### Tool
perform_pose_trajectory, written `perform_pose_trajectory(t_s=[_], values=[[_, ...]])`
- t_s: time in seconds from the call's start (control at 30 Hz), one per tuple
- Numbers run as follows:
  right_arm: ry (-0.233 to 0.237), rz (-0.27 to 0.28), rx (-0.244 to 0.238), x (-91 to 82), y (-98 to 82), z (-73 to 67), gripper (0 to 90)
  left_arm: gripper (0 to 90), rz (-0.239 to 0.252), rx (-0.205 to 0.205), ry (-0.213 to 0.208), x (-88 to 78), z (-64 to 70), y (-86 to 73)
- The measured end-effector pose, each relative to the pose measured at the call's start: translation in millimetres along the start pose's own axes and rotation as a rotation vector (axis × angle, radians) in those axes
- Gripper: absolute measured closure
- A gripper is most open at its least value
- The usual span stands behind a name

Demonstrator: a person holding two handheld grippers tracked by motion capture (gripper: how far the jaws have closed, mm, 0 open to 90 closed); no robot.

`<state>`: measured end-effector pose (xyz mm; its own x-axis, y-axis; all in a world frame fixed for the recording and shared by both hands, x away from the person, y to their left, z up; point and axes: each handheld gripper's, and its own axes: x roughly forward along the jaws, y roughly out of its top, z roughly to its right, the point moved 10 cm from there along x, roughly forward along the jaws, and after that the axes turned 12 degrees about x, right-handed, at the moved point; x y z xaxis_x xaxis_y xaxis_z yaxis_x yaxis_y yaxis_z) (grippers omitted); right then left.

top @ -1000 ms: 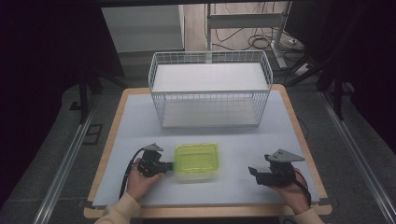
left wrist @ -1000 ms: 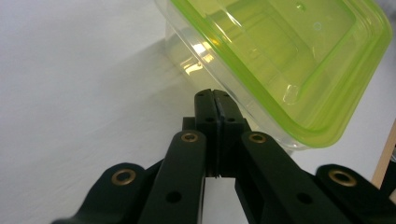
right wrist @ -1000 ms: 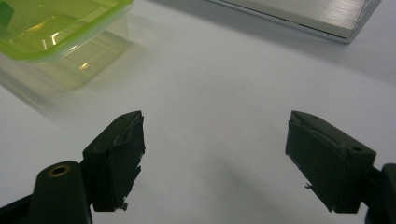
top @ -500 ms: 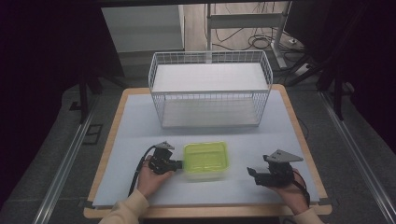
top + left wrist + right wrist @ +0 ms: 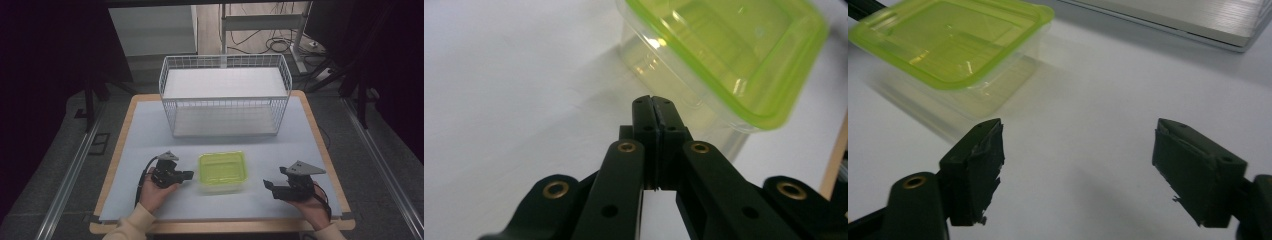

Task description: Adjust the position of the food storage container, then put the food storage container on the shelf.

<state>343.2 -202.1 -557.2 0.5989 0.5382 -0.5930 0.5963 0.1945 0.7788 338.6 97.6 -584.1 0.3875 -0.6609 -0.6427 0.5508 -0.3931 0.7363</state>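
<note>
Left hand-held gripper [image 5: 654,102] clamped fully together, empty, tips just beside the green-lidded container [image 5: 222,170]; right hand-held gripper [image 5: 1078,175] gapes wide, empty; wire basket [image 5: 225,97] behind on the bench [image 5: 150,130].

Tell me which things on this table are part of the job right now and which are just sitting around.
In the job:
- green-lidded box
- left tool, shut, right beside the box
- right tool, open, apart from the box

Sitting around:
- wire basket at the back of the table
- cables on the floor

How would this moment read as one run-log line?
left hand-held gripper: shut, beside container | right hand-held gripper: open, empty | basket: behind
</note>
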Motion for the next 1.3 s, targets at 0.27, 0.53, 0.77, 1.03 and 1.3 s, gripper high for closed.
perform_pose_trajectory(t_s=[0.27,0.53,0.77,1.03,1.3], values=[[0.027,0.001,0.004,0.8,0.1,-2.8,22.7,71.7,0.047,-0.030,0.071,-18.5,-10.9,0.5],[0.077,0.022,0.064,-0.9,6.7,-8.1,24.9,34.6,0.088,-0.061,0.010,-27.1,11.0,18.2],[0.133,-0.013,0.125,3.0,13.0,-16.7,26.9,31.8,0.078,-0.057,-0.007,-21.6,13.3,21.8],[0.176,-0.068,0.166,15.5,24.6,-29.6,27.4,31.5,0.090,-0.068,-0.018,-19.3,14.0,31.3],[0.199,-0.090,0.205,28.2,37.6,-34.2,29.7,31.6,0.086,-0.103,-0.038,-13.1,12.3,38.0]])
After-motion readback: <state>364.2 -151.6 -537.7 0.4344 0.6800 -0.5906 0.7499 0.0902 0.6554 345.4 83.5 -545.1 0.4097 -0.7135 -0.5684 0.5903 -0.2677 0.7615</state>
